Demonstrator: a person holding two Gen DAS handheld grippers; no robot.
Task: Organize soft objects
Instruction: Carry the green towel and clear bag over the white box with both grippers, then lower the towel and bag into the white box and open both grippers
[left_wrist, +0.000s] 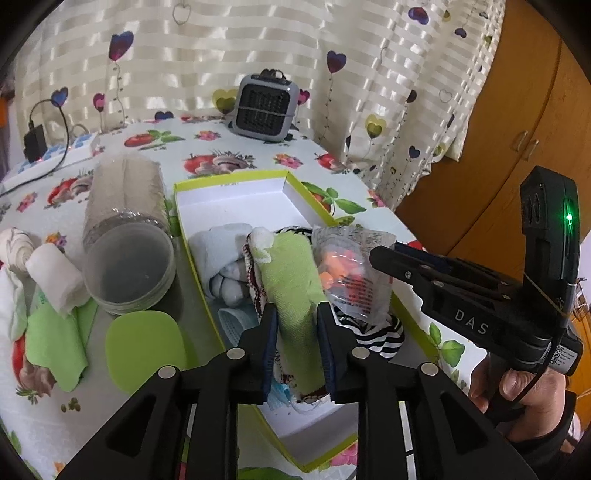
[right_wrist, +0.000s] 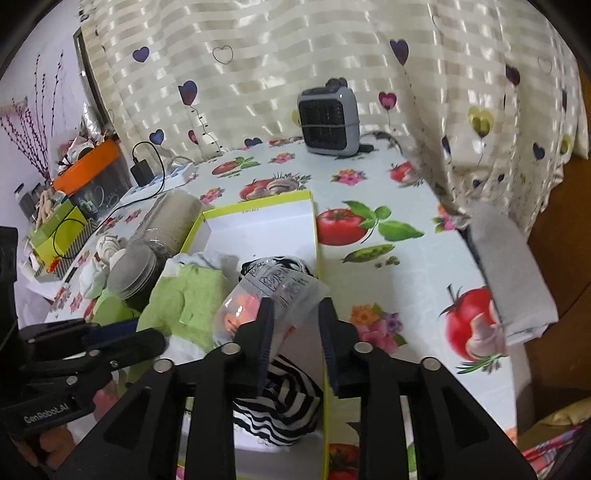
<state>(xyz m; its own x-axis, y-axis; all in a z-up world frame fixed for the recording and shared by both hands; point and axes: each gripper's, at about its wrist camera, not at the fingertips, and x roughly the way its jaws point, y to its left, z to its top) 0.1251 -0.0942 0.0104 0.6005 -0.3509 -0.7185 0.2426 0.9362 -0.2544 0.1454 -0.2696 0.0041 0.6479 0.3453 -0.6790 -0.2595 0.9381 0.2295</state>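
A yellow-green box (left_wrist: 236, 179) with a white inside holds several soft things: a grey-white sock bundle (left_wrist: 221, 254), a black-and-white striped cloth (left_wrist: 380, 338) and a clear plastic bag with orange pieces (left_wrist: 349, 273). My left gripper (left_wrist: 297, 343) is shut on a rolled green cloth (left_wrist: 291, 273) over the box. My right gripper (right_wrist: 295, 332) is shut on the plastic bag (right_wrist: 273, 295) over the box (right_wrist: 258, 210); the green cloth (right_wrist: 184, 295) lies left of it and the striped cloth (right_wrist: 288, 398) below.
Left of the box lie a clear tub (left_wrist: 129, 236), a green lid (left_wrist: 144, 350), a white cloth roll (left_wrist: 55, 277) and a green cloth (left_wrist: 55, 343). A grey heater (left_wrist: 264, 107) stands at the back. A folded grey cloth (right_wrist: 513, 269) lies at the table's right edge.
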